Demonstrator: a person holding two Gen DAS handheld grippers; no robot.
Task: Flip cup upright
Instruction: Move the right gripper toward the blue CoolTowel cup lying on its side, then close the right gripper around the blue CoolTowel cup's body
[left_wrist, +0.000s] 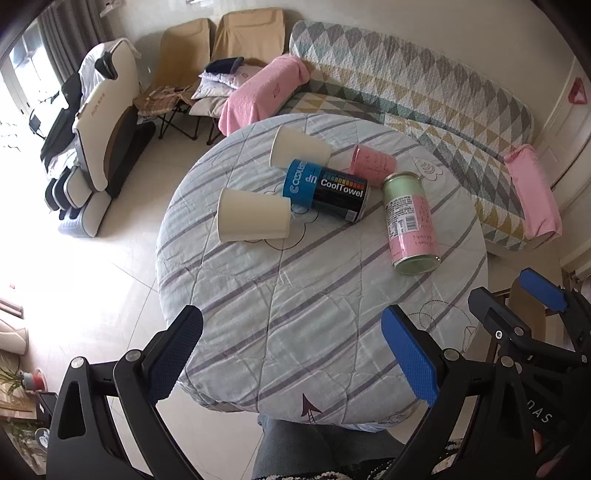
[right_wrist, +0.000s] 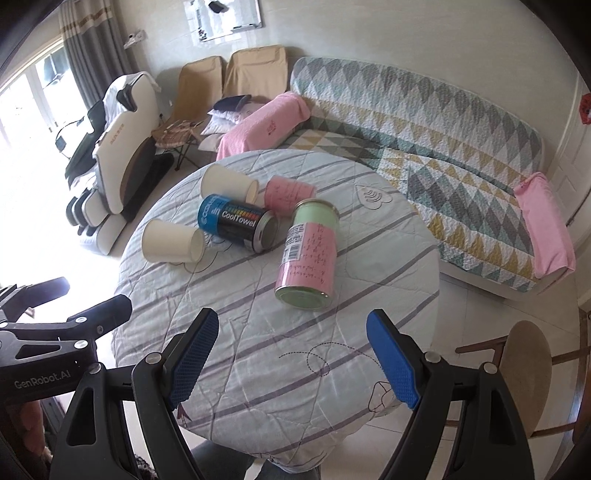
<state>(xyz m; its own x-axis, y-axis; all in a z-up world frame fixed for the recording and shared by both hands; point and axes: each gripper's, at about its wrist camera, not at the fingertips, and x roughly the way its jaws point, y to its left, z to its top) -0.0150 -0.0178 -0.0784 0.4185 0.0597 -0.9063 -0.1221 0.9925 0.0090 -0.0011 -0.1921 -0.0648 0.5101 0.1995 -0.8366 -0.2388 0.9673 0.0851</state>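
Two white paper cups lie on their sides on the round table (left_wrist: 314, 332) (right_wrist: 295, 369): a near one (left_wrist: 253, 219) (right_wrist: 173, 242) and a far one (left_wrist: 299, 149) (right_wrist: 229, 186). A pink cup (left_wrist: 373, 164) (right_wrist: 290, 195) also lies on its side behind a blue-black CoolTowel can (left_wrist: 327, 190) (right_wrist: 238, 223). A green and pink can (left_wrist: 410, 225) (right_wrist: 308, 254) lies nearest. My left gripper (left_wrist: 295, 354) and right gripper (right_wrist: 295, 362) are open and empty above the table's near edge, well short of the cups.
The right gripper (left_wrist: 532, 306) shows at the right of the left wrist view, and the left gripper (right_wrist: 55, 321) at the left of the right wrist view. A quilted sofa (right_wrist: 443, 147) with pink towels stands behind the table. A massage chair (right_wrist: 118, 166) stands at the left, a stool (right_wrist: 528, 373) at the right.
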